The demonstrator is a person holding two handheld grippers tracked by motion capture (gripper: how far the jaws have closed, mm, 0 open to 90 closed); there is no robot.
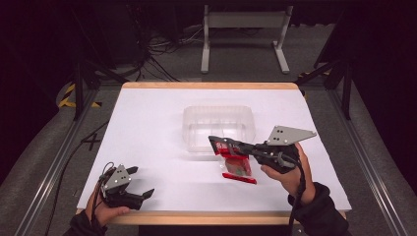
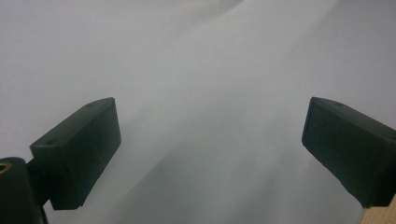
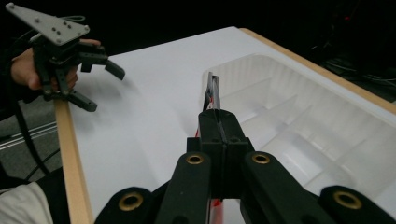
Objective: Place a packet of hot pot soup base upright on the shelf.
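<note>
The right claw (image 1: 220, 143) is clamped on the top edge of a flat red packet (image 1: 236, 167), which hangs just in front of the clear plastic tray (image 1: 219, 114) with its lower end at or barely above the white surface (image 1: 147, 128). That pinch probably lets it swing into a compartment. The left claw (image 1: 140, 182) waits near the front edge, spread wide and empty, well apart.
</note>
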